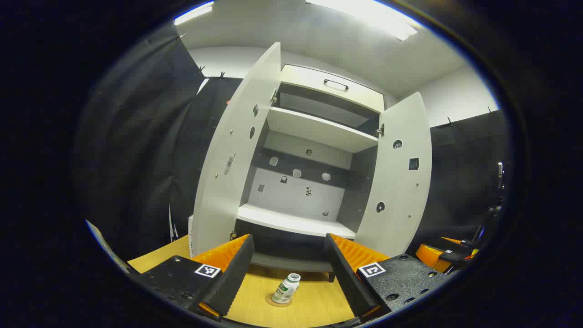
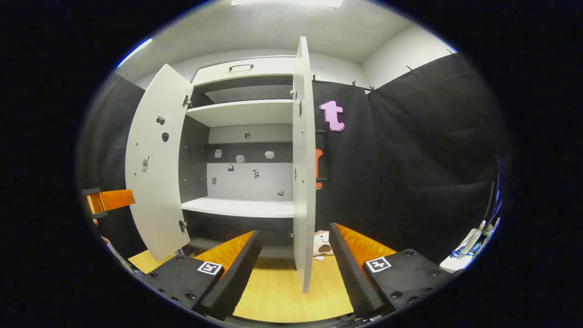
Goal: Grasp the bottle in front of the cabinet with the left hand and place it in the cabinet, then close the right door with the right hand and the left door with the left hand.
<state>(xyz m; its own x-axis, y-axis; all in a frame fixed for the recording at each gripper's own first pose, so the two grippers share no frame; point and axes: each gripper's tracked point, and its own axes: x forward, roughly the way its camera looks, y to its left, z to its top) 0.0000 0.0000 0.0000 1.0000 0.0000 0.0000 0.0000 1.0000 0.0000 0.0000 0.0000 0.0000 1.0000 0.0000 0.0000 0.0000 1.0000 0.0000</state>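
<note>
A small white bottle point(image 1: 287, 289) with a green label stands upright on a round coaster on the wooden table point(image 1: 319, 305), in front of the white cabinet point(image 1: 314, 132). It sits low between the fingers of my open left gripper point(image 1: 289, 240), which touch nothing. Both cabinet doors stand open: the left door point(image 1: 237, 155) and the right door point(image 1: 401, 173). In the right gripper view, my right gripper point(image 2: 295, 232) is open, and the right door's edge point(image 2: 303, 182) stands upright just beyond the gap between its fingers. The lower shelf point(image 2: 241, 207) is bare.
The right gripper point(image 1: 444, 255) appears low at the right in the left gripper view. The left gripper point(image 2: 107, 200) pokes in beside the left door point(image 2: 155, 168). A small pale toy point(image 2: 322, 242) lies behind the right door. A white object point(image 2: 469, 250) sits at the far right.
</note>
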